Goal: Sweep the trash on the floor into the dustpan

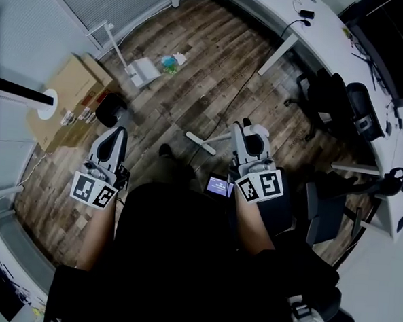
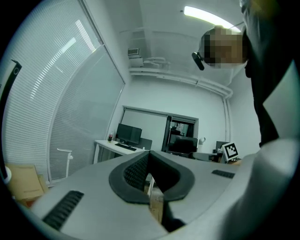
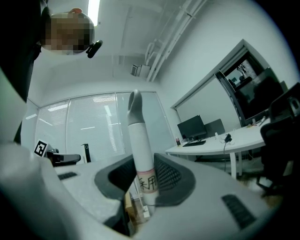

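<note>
Head view: the trash (image 1: pixel 171 61), a small green-and-white clump, lies on the wood floor well ahead of both sets of jaws. It is nearer the left gripper's line than the right's. The white dustpan (image 1: pixel 144 72) sits just beside it on the left-gripper side, with its long handle (image 1: pixel 117 44) rising away. Nothing is swept yet, by the look of it.

Right gripper (image 3: pixel 140 161): pads pressed on the white broom handle (image 3: pixel 137 136) at its labelled band. The pole stands upright between the jaws with its grey tip above. A white bar on the floor just left of these jaws is probably the broom head (image 1: pixel 201 142).

Left gripper (image 2: pixel 149 157): jaws closed tip to tip with nothing in them.

Risks, as I judge them:
- The broom is held at one point only, so the pole may twist or pivot in the pads once the head drags.
- No gripper steadies the dustpan — a push could shove it back, or spill the light trash round its lip.
- The left jaws must open before they can take the dustpan handle, and a hasty reach could tip it.
- A black cable (image 1: pixel 251 75) crosses the floor ahead of the right jaws and could snag the broom head.
</note>
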The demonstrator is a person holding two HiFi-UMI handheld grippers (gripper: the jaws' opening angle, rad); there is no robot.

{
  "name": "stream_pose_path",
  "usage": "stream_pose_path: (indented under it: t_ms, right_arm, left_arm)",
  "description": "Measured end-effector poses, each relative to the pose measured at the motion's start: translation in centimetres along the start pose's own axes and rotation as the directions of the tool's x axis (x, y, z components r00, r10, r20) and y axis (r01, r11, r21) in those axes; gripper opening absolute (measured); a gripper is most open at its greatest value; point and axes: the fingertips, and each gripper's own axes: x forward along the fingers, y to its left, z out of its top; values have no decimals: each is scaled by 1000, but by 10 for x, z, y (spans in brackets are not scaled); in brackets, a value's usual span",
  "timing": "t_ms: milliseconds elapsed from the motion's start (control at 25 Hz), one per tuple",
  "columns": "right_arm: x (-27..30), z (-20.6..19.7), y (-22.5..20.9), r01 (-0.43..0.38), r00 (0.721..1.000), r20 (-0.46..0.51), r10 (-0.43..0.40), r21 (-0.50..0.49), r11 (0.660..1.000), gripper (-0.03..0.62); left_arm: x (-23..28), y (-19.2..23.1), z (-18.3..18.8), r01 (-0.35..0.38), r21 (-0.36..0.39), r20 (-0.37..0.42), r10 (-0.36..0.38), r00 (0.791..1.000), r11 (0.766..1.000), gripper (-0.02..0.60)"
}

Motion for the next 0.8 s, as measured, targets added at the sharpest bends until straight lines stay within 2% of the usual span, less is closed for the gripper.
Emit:
stream_pose_path:
  t_ms: [240,400,520,800]
  right_arm:
    - [30,-4,-14,22,1000,-22,-22,-1,1000,103]
    - [57,-6,-32,36,998,-47,-36,10,999,103]
    - [86,-5,-49,42,996,-75,-42,5,999,103]
    - [168,-2,-75,43,992,-122,-41,12,999,103]
  left_arm:
    - [30,20,-3,24,-16,4,-24,1000,1000,-5]
    - [62,43,-10,24,-52,1,-24,1000,998,-5]
    - [93,65,-5,34,-104,19,-32,999,994,-6]
    - [154,136,9,32,-112,21,-30,999,993,-5]
